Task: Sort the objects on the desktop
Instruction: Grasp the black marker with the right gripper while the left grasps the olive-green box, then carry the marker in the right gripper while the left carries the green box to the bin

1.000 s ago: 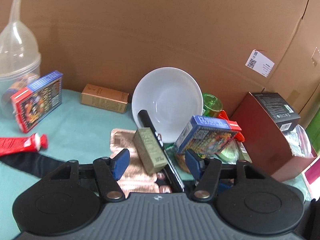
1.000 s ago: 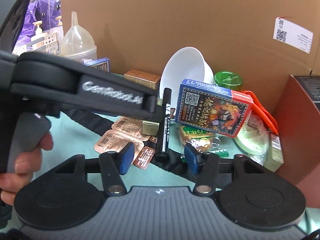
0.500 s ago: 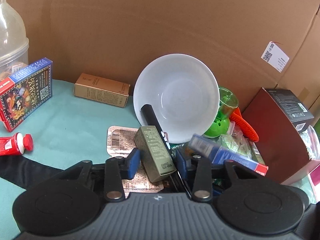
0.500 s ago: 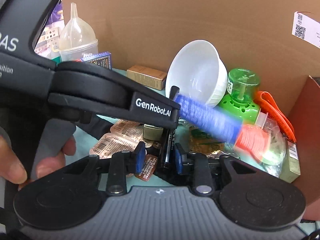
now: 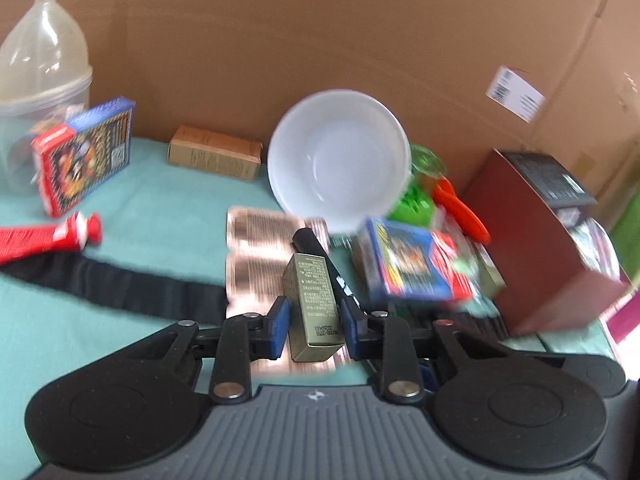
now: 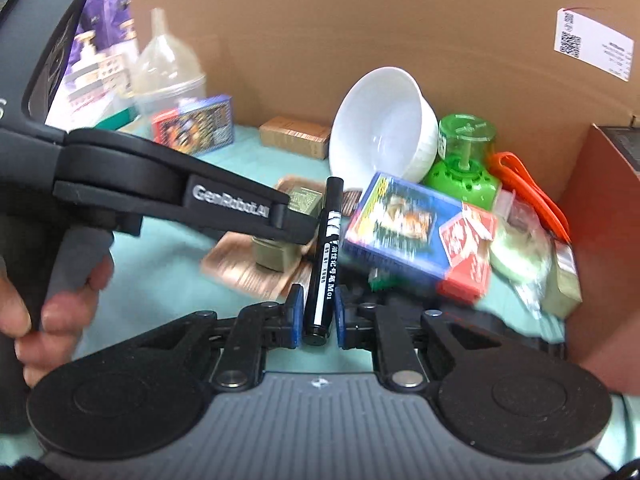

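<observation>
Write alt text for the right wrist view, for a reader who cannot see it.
The right gripper is shut on a black marker over a cluttered teal tabletop. To its left, the left gripper holds a small olive box; behind lie a blue card box, a tilted white bowl and a cardboard wall.

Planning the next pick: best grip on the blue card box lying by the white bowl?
Grip the blue card box across its two long edges, at mid-length, coming from above. It lies flat, tilted on the clutter, broad face up, so only the narrower width likely fits the jaws. The white bowl and green container crowd its far side.
</observation>
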A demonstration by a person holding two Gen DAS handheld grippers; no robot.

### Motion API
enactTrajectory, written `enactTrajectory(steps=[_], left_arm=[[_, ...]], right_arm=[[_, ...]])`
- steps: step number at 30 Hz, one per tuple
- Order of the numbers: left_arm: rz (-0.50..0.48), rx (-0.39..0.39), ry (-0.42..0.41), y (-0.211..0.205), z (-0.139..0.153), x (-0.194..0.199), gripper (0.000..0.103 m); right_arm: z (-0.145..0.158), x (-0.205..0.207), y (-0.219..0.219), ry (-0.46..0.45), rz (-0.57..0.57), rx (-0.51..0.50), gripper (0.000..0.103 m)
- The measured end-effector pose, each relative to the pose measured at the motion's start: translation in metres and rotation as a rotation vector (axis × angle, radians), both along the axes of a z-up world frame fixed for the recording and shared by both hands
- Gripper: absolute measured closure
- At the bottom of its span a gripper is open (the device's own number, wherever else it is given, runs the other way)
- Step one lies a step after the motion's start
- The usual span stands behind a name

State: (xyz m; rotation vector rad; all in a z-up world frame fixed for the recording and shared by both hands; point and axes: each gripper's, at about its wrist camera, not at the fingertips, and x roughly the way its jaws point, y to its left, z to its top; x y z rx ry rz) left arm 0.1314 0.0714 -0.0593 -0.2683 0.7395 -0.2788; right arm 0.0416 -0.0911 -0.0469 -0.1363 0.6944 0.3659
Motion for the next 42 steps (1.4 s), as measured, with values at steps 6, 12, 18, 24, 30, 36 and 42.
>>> enactTrajectory(steps=[6, 12, 18, 24, 30, 36, 42], left_arm=[[-0.047, 0.001, 0.015, -0.005, -0.001, -0.049, 0.075], [-0.117, 0.039, 0.005, -0.013, 0.001, -0.086, 0.075], [-0.105, 0.078, 0.016, -0.022, -0.001, -0.086, 0.074], [-0.099, 0.075, 0.015, -0.022, -0.001, -0.083, 0.074], [-0.105, 0.079, 0.005, -0.023, -0.002, -0.084, 0.074], [-0.117, 0.089, 0.005, -0.023, -0.002, -0.083, 0.074], [-0.121, 0.092, 0.003, -0.023, -0.002, -0.087, 0.078]], right_arm=[[0.0, -0.052, -0.017, 0.035, 0.036, 0.0, 0.089], [0.004, -0.111, -0.033, 0.053, 0.045, -0.015, 0.088], [0.005, -0.125, -0.034, 0.037, 0.03, -0.022, 0.087], [0.001, -0.107, -0.03, 0.035, 0.011, -0.025, 0.086], [-0.001, -0.098, -0.027, 0.04, 0.016, -0.016, 0.085], [-0.001, -0.087, -0.024, 0.051, 0.034, -0.008, 0.077], [-0.002, -0.085, -0.024, 0.034, 0.028, 0.006, 0.087]])
